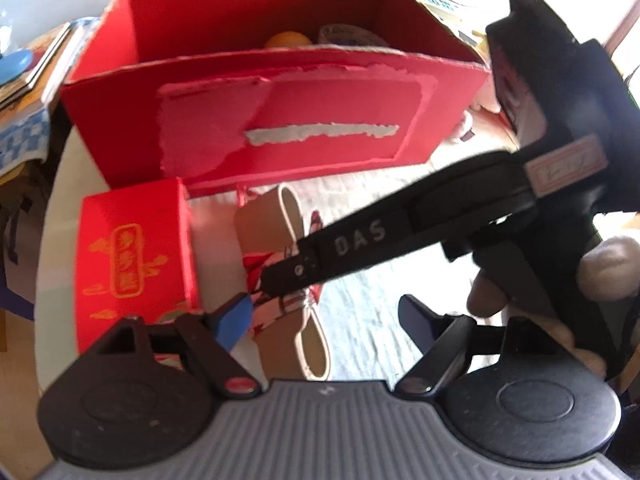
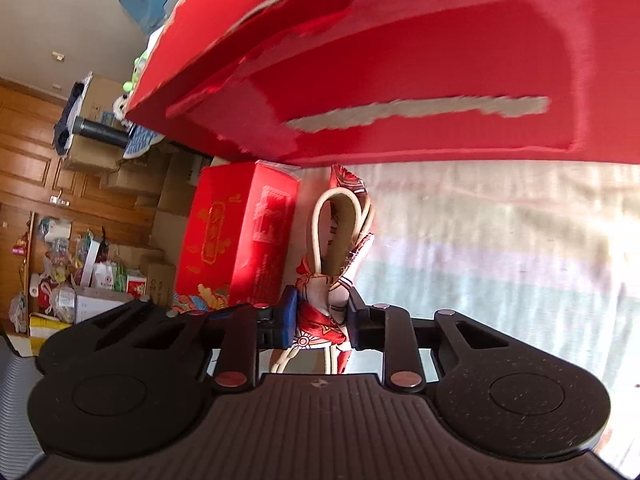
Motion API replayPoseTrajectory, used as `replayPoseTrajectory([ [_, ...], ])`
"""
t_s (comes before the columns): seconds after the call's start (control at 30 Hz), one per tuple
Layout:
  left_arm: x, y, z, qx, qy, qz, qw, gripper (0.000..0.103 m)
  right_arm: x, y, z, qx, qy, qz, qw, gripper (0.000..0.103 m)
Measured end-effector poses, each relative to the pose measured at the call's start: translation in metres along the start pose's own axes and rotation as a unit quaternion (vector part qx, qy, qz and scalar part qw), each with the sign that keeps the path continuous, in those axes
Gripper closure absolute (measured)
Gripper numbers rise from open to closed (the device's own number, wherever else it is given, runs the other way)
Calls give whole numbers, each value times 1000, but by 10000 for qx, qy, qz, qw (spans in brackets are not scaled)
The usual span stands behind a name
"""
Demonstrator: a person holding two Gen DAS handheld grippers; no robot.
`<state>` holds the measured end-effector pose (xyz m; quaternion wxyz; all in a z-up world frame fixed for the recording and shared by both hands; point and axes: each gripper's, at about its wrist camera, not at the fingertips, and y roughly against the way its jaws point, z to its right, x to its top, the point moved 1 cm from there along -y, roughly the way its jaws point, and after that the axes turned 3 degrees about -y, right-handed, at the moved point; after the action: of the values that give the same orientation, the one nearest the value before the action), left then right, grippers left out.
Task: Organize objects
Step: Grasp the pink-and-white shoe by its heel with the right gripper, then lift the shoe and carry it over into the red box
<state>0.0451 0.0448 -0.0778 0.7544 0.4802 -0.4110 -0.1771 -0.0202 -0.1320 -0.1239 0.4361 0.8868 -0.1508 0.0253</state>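
A big open red cardboard box (image 1: 276,120) stands on the table; an orange ball (image 1: 288,39) and a tape roll (image 1: 352,34) lie inside. A small red carton (image 1: 132,256) with gold print stands in front of it, also in the right wrist view (image 2: 236,240). Beside it lies a red patterned cloth item with cream looped trim (image 2: 340,232), also in the left wrist view (image 1: 296,280). My right gripper (image 2: 322,322) is shut on this cloth item; it reaches in from the right in the left wrist view (image 1: 280,276). My left gripper (image 1: 324,316) is open and empty above it.
The table has a pale striped cloth (image 2: 500,248). Books and a blue checked cloth (image 1: 24,136) lie at the left. Cardboard boxes and clutter (image 2: 100,264) stand on the wooden floor beyond the table edge.
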Motion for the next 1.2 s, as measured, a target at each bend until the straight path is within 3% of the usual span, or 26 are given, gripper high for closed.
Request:
replayPoseTrajectory([
  [0.17, -3, -19, 21, 3, -55, -175, 9998, 25, -2, 9, 8, -127, -73, 109, 9998, 77],
  [0.27, -2, -33, 26, -49, 1, -360, 9993, 32, -3, 11, 10, -211, -84, 133, 9997, 76],
  [0.37, -3, -43, 29, -3, 34, -479, 9988, 39, -3, 12, 11, -245, -107, 171, 9995, 69],
  [0.6, -2, -47, 34, 147, 193, -499, 9985, 40, -1, 10, 13, -271, -102, 196, 9994, 61],
  [0.93, 0, -51, 39, 430, 296, -544, 9972, 43, 0, 8, 12, -226, -136, 176, 9995, 62],
  [1.2, -2, -52, 48, 717, 334, -611, 9950, 56, -2, 16, 23, -131, -223, 127, 9996, 65],
])
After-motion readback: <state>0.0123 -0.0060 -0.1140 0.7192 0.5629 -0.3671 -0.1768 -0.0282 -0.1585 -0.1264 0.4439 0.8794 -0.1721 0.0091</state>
